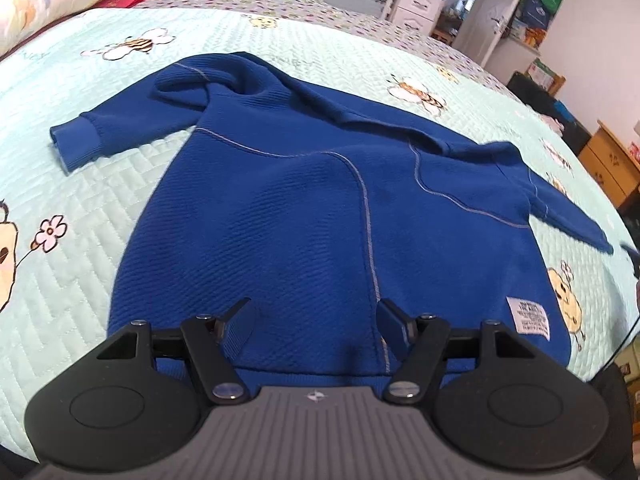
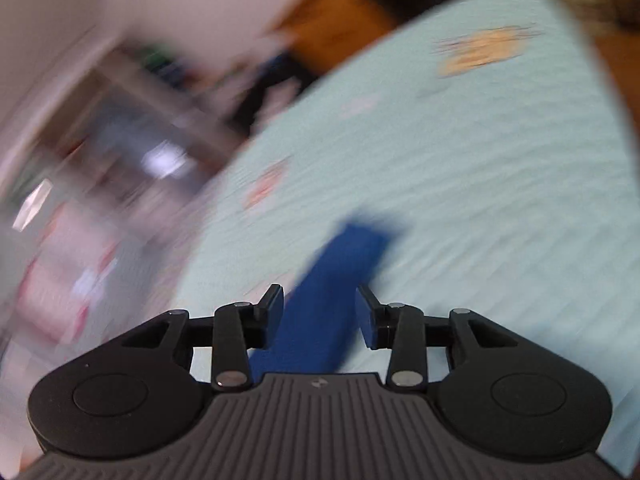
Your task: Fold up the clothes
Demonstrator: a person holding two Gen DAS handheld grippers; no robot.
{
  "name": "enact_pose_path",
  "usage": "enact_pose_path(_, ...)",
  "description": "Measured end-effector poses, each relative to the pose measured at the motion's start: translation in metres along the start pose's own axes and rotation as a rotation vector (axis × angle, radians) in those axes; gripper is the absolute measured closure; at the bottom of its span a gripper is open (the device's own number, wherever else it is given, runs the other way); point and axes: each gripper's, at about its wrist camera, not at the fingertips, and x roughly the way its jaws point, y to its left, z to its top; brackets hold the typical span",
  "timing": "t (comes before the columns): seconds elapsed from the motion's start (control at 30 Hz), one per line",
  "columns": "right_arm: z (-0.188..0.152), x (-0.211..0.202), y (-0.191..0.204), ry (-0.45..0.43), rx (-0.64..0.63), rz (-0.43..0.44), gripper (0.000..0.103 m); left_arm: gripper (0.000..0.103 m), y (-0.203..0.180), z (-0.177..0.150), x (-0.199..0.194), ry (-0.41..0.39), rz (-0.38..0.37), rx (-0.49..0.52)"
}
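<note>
While blue sweater [image 1: 312, 200] lies flat on bed quilt [image 1: 80, 184], both grippers spread.
Left gripper [image 1: 314, 320] over hem; right gripper [image 2: 319, 312] straddles blurred sleeve [image 2: 328, 288], not clamped.

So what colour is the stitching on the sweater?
Light grey, on the blue sweater; clearest in the left wrist view.

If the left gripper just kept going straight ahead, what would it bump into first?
The blue top. The open left gripper hovers over its hem, so going on it would probably meet the fabric spread on the bed, though its height above the cloth is unclear.
</note>
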Motion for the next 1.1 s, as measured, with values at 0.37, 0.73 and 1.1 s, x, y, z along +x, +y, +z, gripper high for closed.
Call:
enact_pose_path(0.37,-0.218,0.119,0.143,0.787,-0.087,0.309,0.061,0.034,0.025,-0.003,-0.007,-0.025,-0.034,-0.069)
enact_pose_path(0.73,-0.237,0.206,0.221,0.705,-0.159,0.291,0.091,0.033,0.046,0.000,0.004,-0.021,-0.102,-0.111)
enact_pose_path(1.1,-0.234,0.178,0.212,0.668,-0.117,0.409,0.051,0.032,0.055,0.002,0.006,-0.039,-0.139,-0.141)
